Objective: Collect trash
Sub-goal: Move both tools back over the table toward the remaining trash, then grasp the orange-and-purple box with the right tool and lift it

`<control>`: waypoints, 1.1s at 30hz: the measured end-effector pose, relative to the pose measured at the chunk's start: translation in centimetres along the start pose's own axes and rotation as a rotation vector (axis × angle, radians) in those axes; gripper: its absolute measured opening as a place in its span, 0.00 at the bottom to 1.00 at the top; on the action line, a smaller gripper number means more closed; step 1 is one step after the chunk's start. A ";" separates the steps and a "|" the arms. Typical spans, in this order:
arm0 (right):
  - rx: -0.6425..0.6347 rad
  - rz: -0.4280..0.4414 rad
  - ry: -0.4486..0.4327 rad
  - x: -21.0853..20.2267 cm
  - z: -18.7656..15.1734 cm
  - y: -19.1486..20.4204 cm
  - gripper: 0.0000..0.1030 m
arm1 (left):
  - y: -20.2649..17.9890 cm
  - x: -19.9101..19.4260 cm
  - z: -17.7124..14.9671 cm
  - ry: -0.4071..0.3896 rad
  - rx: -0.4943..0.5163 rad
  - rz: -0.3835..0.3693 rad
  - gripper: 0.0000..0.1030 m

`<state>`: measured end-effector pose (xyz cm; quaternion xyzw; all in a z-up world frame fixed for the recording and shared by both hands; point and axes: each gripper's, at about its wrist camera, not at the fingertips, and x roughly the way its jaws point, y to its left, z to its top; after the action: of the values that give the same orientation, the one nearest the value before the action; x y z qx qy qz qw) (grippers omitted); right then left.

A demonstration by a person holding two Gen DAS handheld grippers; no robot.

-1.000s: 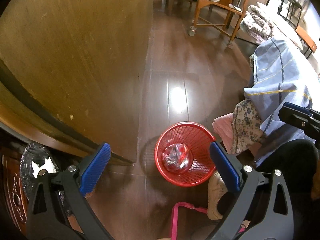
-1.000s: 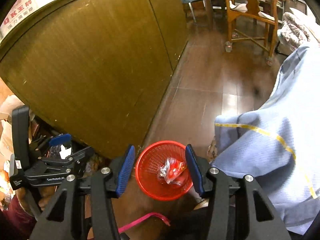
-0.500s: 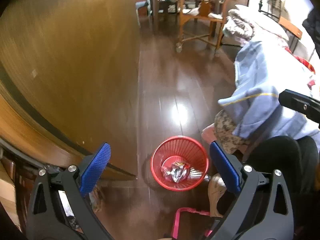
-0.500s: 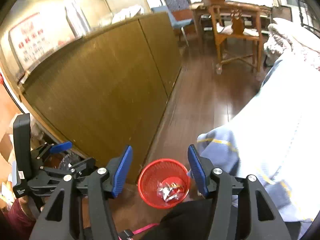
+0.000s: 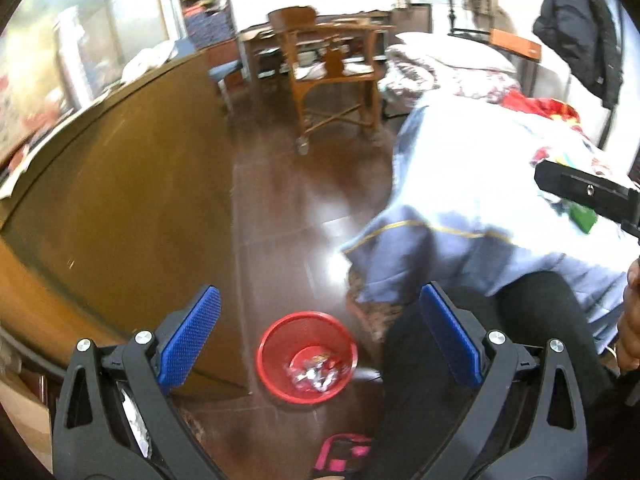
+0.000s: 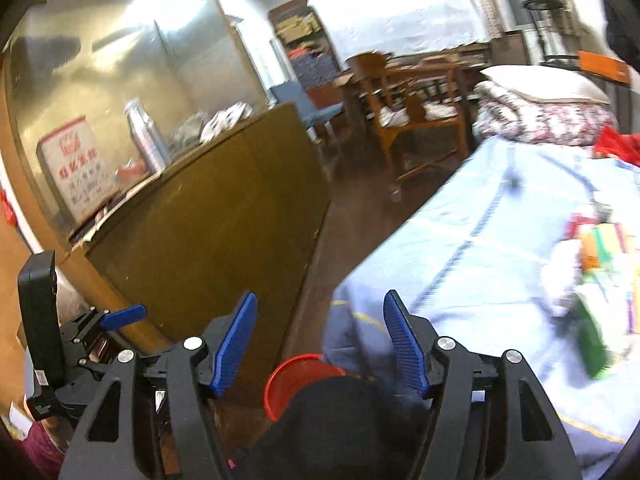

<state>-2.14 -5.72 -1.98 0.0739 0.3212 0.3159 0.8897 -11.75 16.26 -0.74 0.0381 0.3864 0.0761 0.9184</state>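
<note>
Trash (image 5: 314, 374): crumpled foil and red wrappers, lying in the bottom of the bin.
Red mesh bin (image 5: 307, 357): on dark wood floor (image 5: 276, 216), at 6 o'clock in left view; rim only at 6 o'clock in right view (image 6: 298, 378).
Left gripper (image 5: 318, 338): fingers spread wide, holding nothing.
Right gripper (image 6: 320, 344): fingers parted, holding nothing.
Brown cabinet (image 5: 120, 184): 9 o'clock of bin.
Blue sheet (image 5: 472, 184): 2 o'clock of bin.
Wooden chair (image 5: 332, 76): 12 o'clock.

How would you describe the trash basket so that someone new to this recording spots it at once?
Start at the big brown wooden panel on the left and follow its lower edge to the dark wood floor. There, near the blue bedspread's hanging corner, stands a small round red mesh basket. Only it is bright red plastic with crumpled shiny wrappers inside.
</note>
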 end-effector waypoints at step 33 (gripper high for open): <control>0.343 -0.292 -0.092 -6.8 -2.6 -22.8 0.71 | -21.4 8.3 5.3 0.125 0.246 -0.335 0.93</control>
<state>3.94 -28.04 -8.04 0.1911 0.3365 0.1208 0.9141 0.08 -3.52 -5.64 0.0803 0.4500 -0.1232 0.8808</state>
